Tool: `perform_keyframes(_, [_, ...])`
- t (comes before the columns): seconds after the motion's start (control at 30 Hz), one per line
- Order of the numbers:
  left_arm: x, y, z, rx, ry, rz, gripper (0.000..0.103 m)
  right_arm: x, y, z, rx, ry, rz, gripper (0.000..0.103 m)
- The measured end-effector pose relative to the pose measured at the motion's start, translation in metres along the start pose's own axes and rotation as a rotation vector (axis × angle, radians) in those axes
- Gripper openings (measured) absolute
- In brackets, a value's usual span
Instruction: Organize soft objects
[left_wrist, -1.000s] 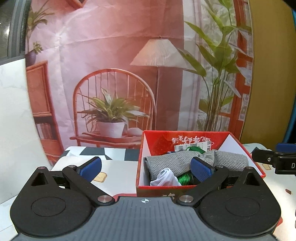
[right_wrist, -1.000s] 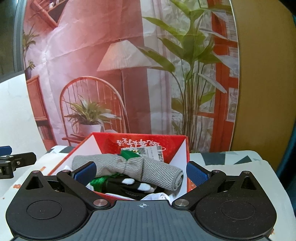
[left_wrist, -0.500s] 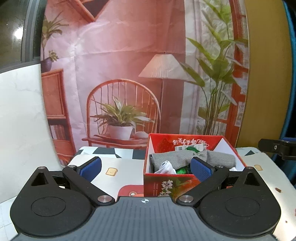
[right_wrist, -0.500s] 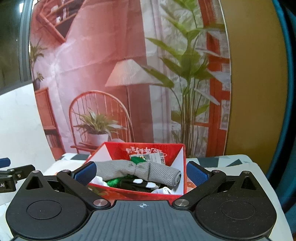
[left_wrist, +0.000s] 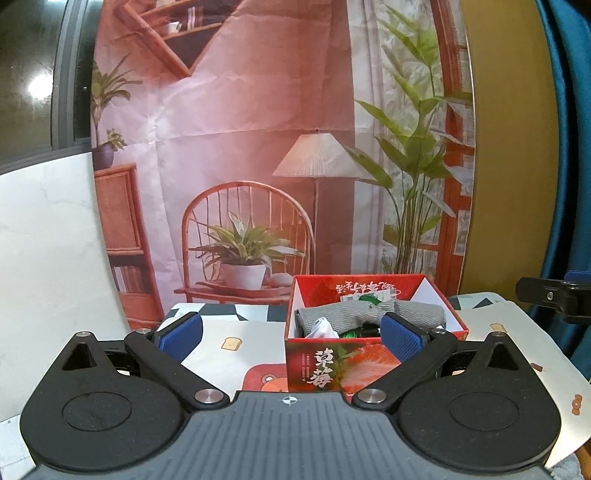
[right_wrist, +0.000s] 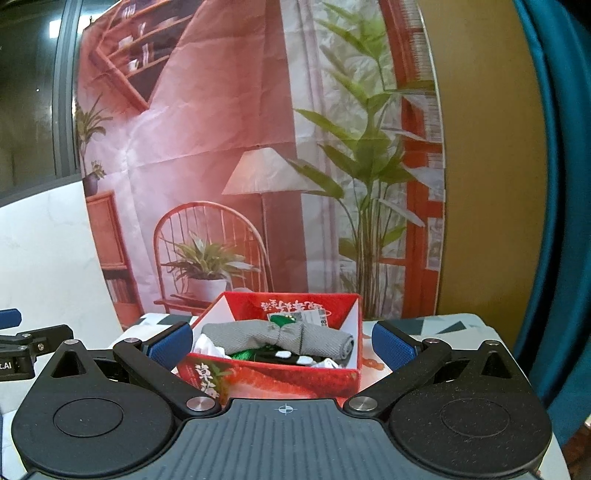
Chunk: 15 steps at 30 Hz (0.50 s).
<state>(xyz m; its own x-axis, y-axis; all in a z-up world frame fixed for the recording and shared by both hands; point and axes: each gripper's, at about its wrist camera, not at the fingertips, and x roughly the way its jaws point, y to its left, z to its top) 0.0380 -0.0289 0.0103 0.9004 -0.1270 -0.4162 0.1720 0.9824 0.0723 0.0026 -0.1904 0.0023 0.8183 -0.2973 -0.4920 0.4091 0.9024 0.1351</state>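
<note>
Patterned cloth is being shown spread over the desk (left_wrist: 240, 332), printed with toast and bear motifs. Nearest in the left wrist view, the left claw (left_wrist: 290, 334) is being held with its blue pads (left_wrist: 181, 331) wide apart and nothing between them; its right pad is being seen in front of the red box (left_wrist: 325, 365). In the right wrist view, the right claw (right_wrist: 282, 343) is likewise being held spread apart and empty, its pads flanking the near side of the red box (right_wrist: 273, 376) without touching it.

Just beyond both claws, the red box is being seen standing upright on the desk, open at the top, with a strawberry print and white characters on its front. Inside it, a rolled grey towel (right_wrist: 284, 338) is being shown lying across the top of the pile, cinched near its middle. Beneath the towel, a white cloth (left_wrist: 323, 328), something shiny green (right_wrist: 245, 356) and a black item with white patches (right_wrist: 291, 356) are being partly hidden. A paper label (right_wrist: 314, 317) is being seen against the far inner wall.

Farthest back, a printed backdrop (left_wrist: 258, 147) of a chair, lamp and plants is being displayed, hanging behind the desk.
</note>
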Motion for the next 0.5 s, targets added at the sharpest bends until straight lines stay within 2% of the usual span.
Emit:
perform_keyframes(0.23, [-0.016, -0.002, -0.008, -0.007, -0.013, 0.015, 0.103, -0.026, -0.003, -0.010, -0.002, 0.003, -0.023, 0.103])
perform_keyframes(0.5, [-0.020, 0.003, -0.009, -0.022, -0.031, 0.032, 0.103, -0.034, -0.004, -0.014, -0.007, 0.013, -0.020, 0.103])
